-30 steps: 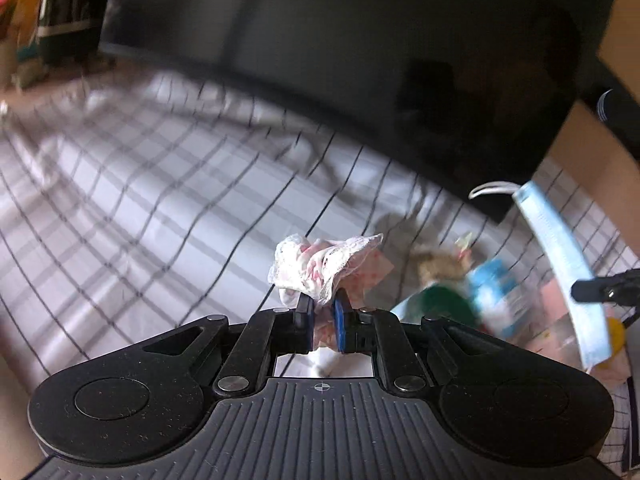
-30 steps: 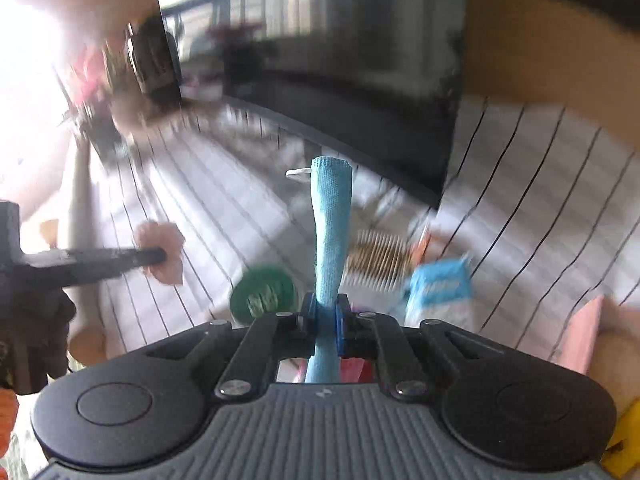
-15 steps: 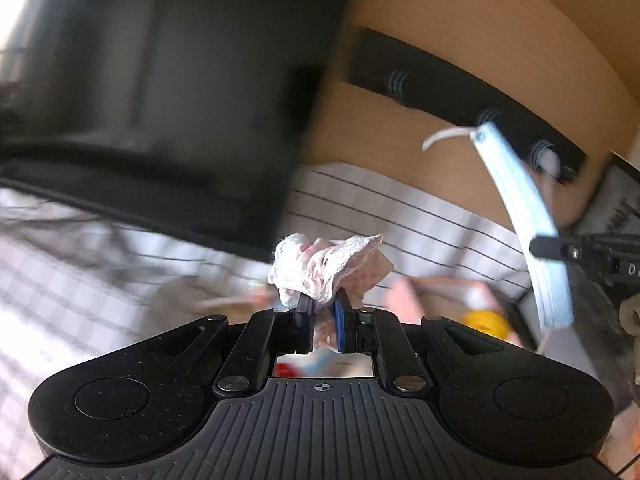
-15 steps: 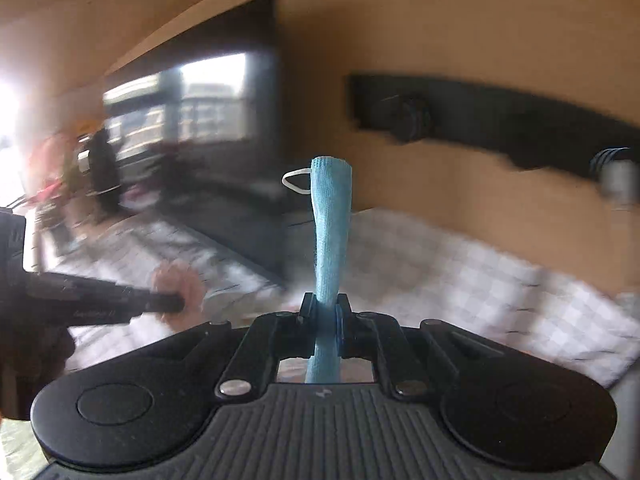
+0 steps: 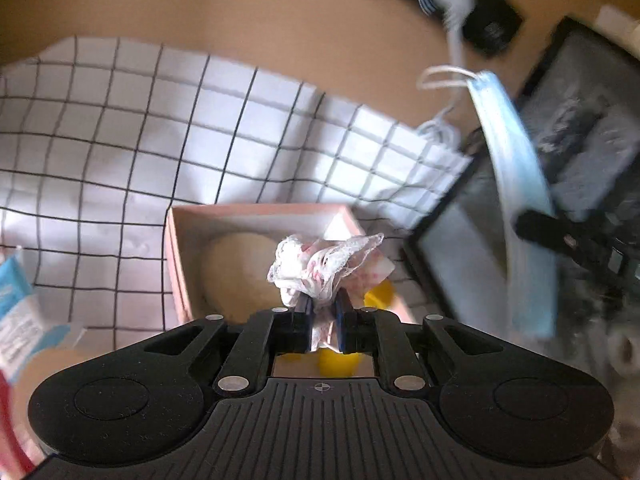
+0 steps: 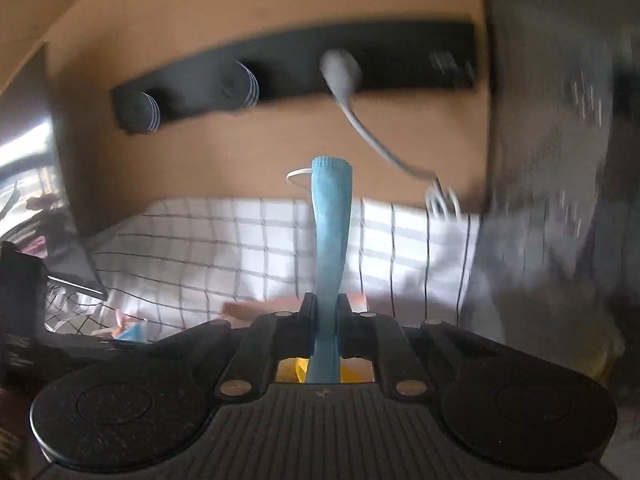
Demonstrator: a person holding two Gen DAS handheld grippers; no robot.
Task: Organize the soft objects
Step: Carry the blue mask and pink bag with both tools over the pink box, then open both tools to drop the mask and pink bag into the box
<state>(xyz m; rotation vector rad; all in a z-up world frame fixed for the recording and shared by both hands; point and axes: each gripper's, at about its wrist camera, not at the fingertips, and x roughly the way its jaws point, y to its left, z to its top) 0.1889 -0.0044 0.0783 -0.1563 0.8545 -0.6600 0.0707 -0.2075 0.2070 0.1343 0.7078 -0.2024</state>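
Note:
My left gripper [image 5: 322, 308] holds a crumpled white lace cloth with pink print [image 5: 320, 264] between its pads while its jaws are opening. It hovers over an open pink box [image 5: 256, 214] that contains a beige round soft thing [image 5: 236, 268] and something yellow [image 5: 378, 294]. My right gripper [image 6: 324, 308] is shut on a folded blue face mask [image 6: 330, 220], which stands up from its fingers. In the left wrist view the same face mask [image 5: 516, 184] hangs at the right, over a dark tray [image 5: 460, 272].
A white cloth with a black grid [image 5: 120, 140] covers the table. A black power strip [image 6: 288, 76] with a white plug and cable [image 6: 372, 136] sits on the wooden wall behind. A blue packet [image 5: 16, 300] lies at the left edge. A blurred grey container [image 6: 552, 160] fills the right.
Both grippers swept right across the checked table, away from the dark screen, to the pink box and tray. The lace cloth and the mask stayed in their grips.

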